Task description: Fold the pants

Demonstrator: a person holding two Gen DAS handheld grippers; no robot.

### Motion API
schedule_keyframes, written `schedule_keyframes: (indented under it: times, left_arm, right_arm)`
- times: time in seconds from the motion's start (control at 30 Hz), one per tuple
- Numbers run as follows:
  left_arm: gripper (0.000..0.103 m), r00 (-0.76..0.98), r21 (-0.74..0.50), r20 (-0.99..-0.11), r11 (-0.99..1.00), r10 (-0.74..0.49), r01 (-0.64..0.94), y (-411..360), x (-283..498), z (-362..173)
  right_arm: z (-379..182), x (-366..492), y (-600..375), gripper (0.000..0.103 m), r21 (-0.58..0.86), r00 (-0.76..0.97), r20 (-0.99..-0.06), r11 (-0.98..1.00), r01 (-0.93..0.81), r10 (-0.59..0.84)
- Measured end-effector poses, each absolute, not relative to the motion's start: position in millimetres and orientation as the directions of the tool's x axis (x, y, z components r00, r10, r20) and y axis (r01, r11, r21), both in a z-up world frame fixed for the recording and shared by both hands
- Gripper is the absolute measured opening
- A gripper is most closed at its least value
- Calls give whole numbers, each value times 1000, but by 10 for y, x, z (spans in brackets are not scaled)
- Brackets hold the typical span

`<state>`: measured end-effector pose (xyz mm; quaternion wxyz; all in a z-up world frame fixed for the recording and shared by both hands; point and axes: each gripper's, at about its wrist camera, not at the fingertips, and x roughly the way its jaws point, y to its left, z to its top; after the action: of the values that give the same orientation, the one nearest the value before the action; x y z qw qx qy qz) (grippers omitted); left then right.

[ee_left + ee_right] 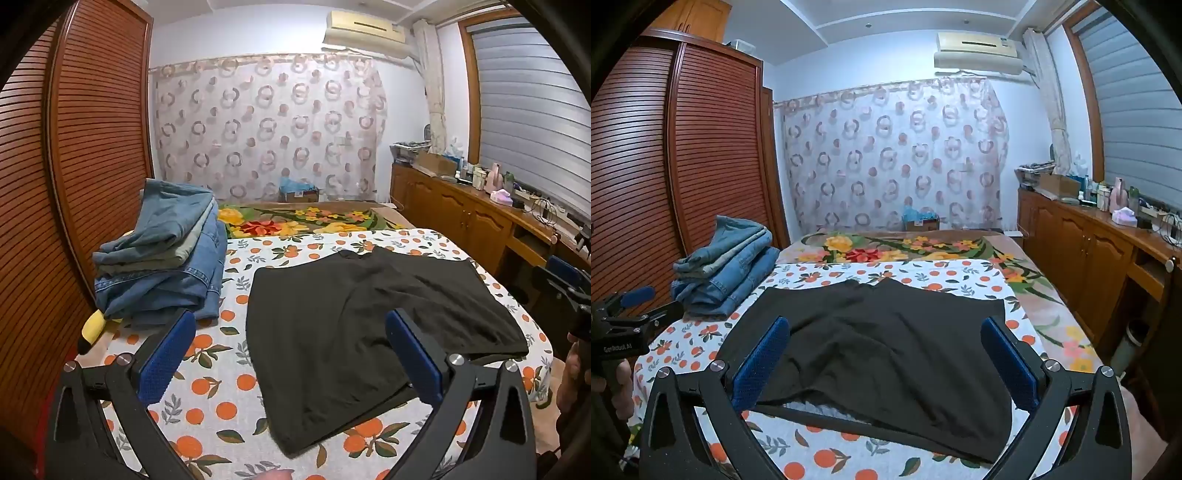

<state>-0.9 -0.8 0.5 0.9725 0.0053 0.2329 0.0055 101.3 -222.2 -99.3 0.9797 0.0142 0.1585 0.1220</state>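
Black pants [351, 332] lie flat on the orange-print bed sheet [221, 406], a little rumpled. My left gripper [290, 321] hovers open over their near left part, its blue pads wide apart and nothing between them. Seen from the right wrist, the pants [886, 350] fill the middle, and their near edge gapes slightly. Above them my right gripper [885, 325] is open and holds nothing. The right gripper [565, 280] also shows at the right edge of the left wrist view. At the left edge of the right wrist view is the left gripper [652, 304], held by a hand.
A stack of folded blue jeans [166, 258] [727, 273] sits at the bed's far left, with a yellow plush toy [92, 328] beside it. A louvred wardrobe [74, 166] stands to the left. A cluttered wooden cabinet [1089, 251] runs along the right. A floral blanket [905, 247] lies beyond.
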Motion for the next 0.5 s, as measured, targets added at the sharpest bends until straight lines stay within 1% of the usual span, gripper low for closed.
schedule_keyframes:
  times: [0.5]
  left_arm:
    - [103, 889, 11, -459, 1000, 8, -3, -24, 28, -4]
  right_arm:
    - [-975, 1021, -2225, 103, 49, 921, -305, 969, -240, 244]
